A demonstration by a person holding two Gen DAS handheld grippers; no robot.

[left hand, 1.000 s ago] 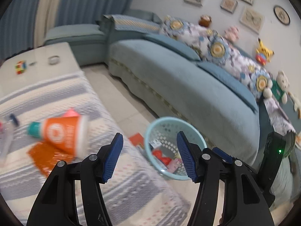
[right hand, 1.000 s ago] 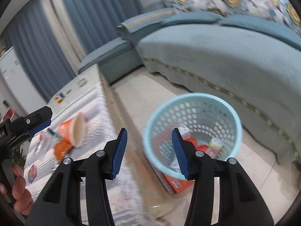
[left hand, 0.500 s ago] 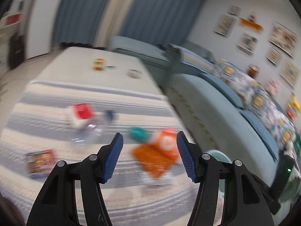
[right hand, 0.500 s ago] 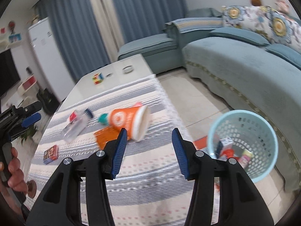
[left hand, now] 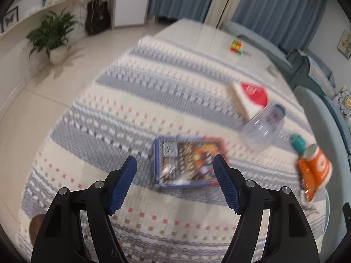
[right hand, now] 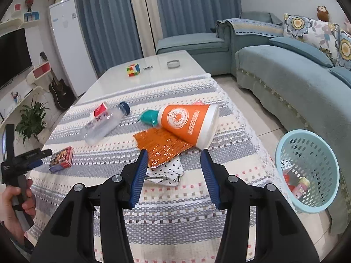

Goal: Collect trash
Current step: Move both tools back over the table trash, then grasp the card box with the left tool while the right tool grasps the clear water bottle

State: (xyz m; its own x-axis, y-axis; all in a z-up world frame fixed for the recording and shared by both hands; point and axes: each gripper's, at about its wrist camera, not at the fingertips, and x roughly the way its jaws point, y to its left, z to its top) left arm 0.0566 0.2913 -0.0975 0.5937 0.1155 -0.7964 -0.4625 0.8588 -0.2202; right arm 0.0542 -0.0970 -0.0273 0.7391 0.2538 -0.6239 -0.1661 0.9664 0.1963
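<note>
Hovering over the striped cloth [left hand: 122, 114], the left gripper [left hand: 175, 184] has just been opening its jaws, and they now stand wide and empty; the small printed box [left hand: 186, 160] lies flat on the cloth just ahead of them, framed in the gap but with neither pad on it. The picture is smeared there, so its make is a guess: it looks like a light, stiff card box, glossy and perhaps a little slippery, best taken across its two long edges rather than by a corner.

The right gripper [right hand: 173, 173] has its jaws partly apart with nothing in them. Just beyond its tips lies the crinkled orange wrapper [right hand: 161, 146] over a spotted white scrap [right hand: 166, 174]; both look thin, soft and nearly weightless, so a pinch on a raised fold should serve. The orange cup [right hand: 190, 122] lies on its side further ahead of the jaws, light and easy to crush, and wants a gentle hold across its body. The clear bottle [right hand: 103, 122], ahead and off to the left of the jaws, is smooth, round and likely to roll. The blue basket [right hand: 307, 171], already holding some rubbish, stands on the floor well to the right of the jaws.
</note>
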